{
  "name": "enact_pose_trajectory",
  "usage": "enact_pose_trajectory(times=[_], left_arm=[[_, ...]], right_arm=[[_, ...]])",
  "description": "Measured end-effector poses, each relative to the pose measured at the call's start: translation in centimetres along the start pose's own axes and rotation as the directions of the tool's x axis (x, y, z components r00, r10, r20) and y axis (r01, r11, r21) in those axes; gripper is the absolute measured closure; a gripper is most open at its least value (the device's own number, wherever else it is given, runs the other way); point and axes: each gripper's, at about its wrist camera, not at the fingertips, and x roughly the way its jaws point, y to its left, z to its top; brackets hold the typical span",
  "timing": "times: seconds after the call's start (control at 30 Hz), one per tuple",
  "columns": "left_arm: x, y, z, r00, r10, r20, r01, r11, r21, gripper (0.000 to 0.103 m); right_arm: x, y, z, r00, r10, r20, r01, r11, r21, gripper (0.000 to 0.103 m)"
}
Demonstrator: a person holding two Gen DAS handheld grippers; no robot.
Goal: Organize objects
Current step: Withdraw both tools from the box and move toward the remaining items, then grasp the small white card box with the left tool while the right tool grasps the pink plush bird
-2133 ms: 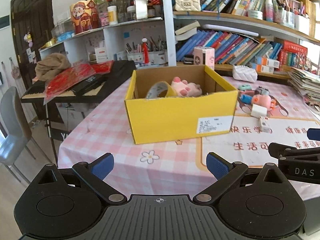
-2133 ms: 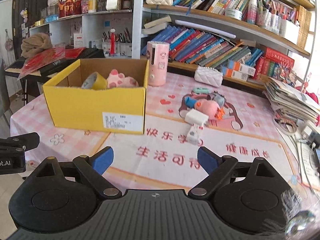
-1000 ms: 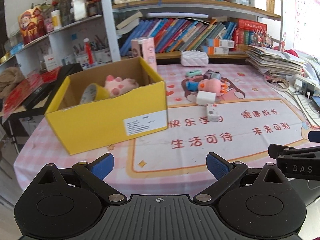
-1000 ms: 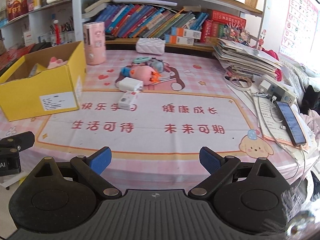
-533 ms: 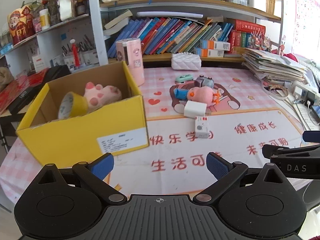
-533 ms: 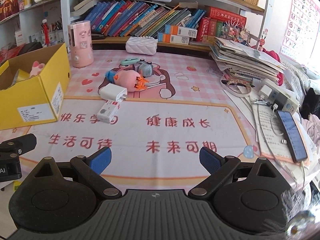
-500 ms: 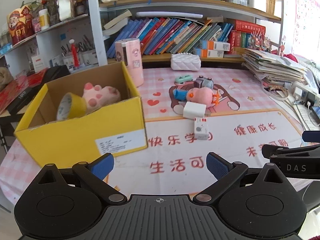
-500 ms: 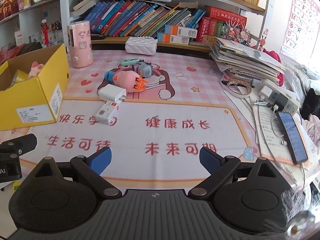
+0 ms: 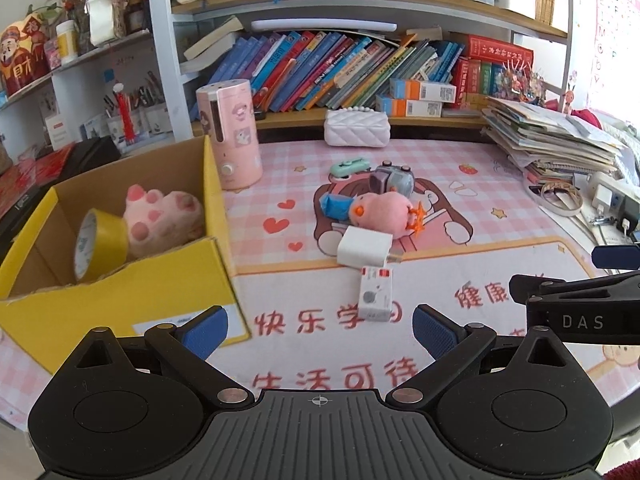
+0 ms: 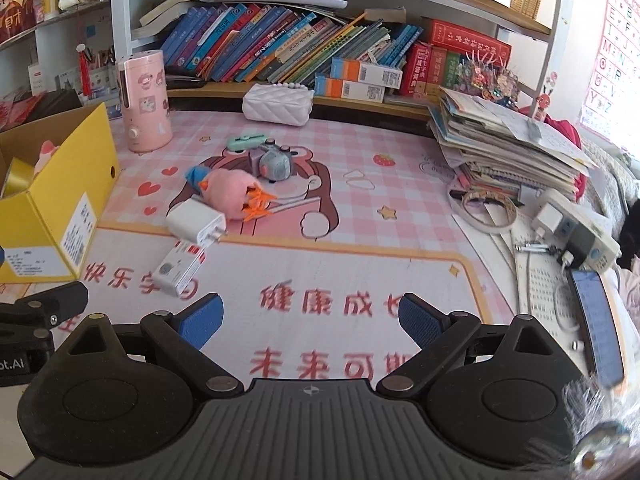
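Materials and finishes on the desk

The box [image 9: 120,292] is matt yellow cardboard, raw brown inside, holding a glossy roll of tape [image 9: 98,242] and a fuzzy plush paw [image 9: 160,216]. Right of the box: a smooth printed mat [image 10: 320,248], a glossy white plastic charger [image 9: 364,246], a fleecy pink toy [image 9: 380,212], and a quilted white pouch [image 9: 357,128]. Gripper pads [image 9: 206,330] are textured blue rubber on matt black plastic.

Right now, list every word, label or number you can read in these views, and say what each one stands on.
"DAS": on the black right gripper.
"快乐学": red characters on the pink printed table mat.
"健康成长": same mat.
"ot.AI": on the black left gripper.
White label on the yellow cardboard box: too small.
Book spines, alphabet wall chart: too blurred.
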Motion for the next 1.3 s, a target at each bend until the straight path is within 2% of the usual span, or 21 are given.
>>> enact_pose_trajectory(times=[0.53, 0.83, 0.97, 1.2, 1.3], left_arm=[[3.2, -2.1, 2.3, 0.998, 0.061, -0.033, -0.062, 0.996, -0.058, 0.004], [5.4, -3.4, 3.9, 0.995, 0.092, -0.033, -0.092, 0.996, -0.021, 0.004], [6.4, -3.9, 4.4, 0.995, 0.093, -0.038, -0.093, 0.996, -0.005, 0.008], [9.4, -4.4, 5.1, 0.992, 0.106, -0.066, -0.105, 0.994, 0.02, 0.013], [10.6, -5.1, 5.0, 0.992, 0.079, -0.096, -0.076, 0.996, 0.037, 0.013]], right_arm=[[4.4, -3.3, 2.9, 0.995, 0.101, 0.004, -0.101, 0.995, -0.015, 0.011], [6.8, -4.9, 4.9, 0.993, 0.12, 0.018, -0.119, 0.993, -0.005, 0.011], [7.8, -5.6, 5.7, 0.992, 0.121, 0.027, -0.121, 0.993, 0.001, 0.011], [10.1, -6.0, 7.1, 0.987, 0.158, 0.009, -0.158, 0.987, 0.006, 0.022], [11.0, -6.0, 7.8, 0.983, 0.181, 0.002, -0.181, 0.983, 0.019, 0.023]])
